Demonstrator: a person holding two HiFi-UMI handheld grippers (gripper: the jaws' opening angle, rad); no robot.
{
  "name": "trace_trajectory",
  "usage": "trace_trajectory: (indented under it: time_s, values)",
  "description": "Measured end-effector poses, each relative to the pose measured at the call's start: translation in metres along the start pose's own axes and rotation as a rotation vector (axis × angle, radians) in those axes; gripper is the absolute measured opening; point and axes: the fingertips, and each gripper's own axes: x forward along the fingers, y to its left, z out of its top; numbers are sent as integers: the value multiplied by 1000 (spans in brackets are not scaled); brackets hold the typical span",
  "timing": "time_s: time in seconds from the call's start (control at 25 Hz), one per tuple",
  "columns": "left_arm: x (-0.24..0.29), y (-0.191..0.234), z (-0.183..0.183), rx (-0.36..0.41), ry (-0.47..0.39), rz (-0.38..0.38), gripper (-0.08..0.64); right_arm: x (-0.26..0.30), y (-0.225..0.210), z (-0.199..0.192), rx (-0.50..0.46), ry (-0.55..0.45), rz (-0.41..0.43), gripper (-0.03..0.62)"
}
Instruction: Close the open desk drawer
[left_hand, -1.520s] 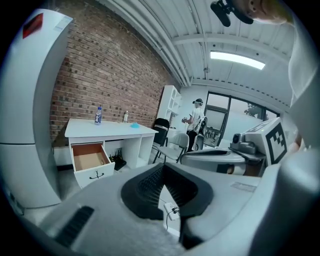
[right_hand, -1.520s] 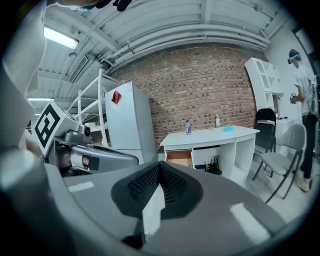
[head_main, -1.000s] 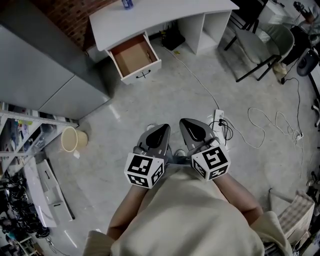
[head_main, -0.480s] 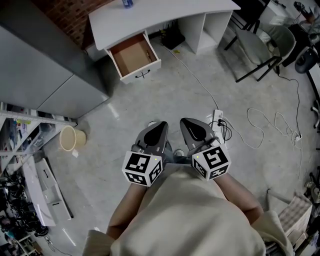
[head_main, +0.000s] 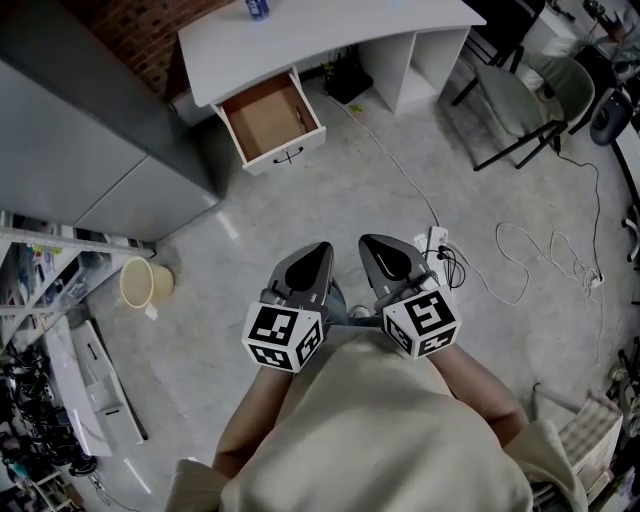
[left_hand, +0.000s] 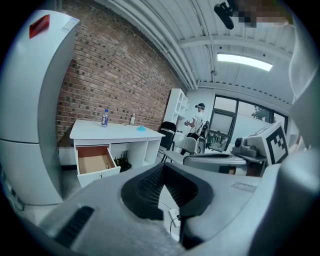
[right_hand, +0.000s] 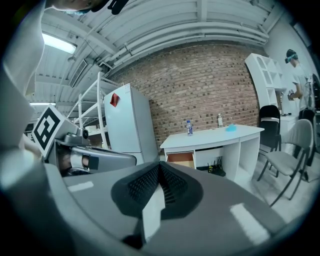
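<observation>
Head view, drawer (head_main: 263, 118) well beyond left gripper (head_main: 321, 251), right gripper (head_main: 369, 244)

1 desk (head_main: 330, 30), 1 open drawer (head_main: 285, 152), 2 tools (L (head_main: 320, 250), R (head_main: 370, 244)), 2 bottles (left_hand: 105, 117) (left_hand: 132, 119).

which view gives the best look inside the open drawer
The head view: it looks down into the drawer, showing its whole brown floor and the front handle. The left gripper view shows the drawer at a low slant, small. The right gripper view shows only a distant sliver of it.
</observation>
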Motion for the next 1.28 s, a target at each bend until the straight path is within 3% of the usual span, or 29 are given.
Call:
trace_trajectory:
  time_s: [1.28]
  values:
    - [62,128,61,-49,12,-36,-3,134,-43,50,26,37,-72,2]
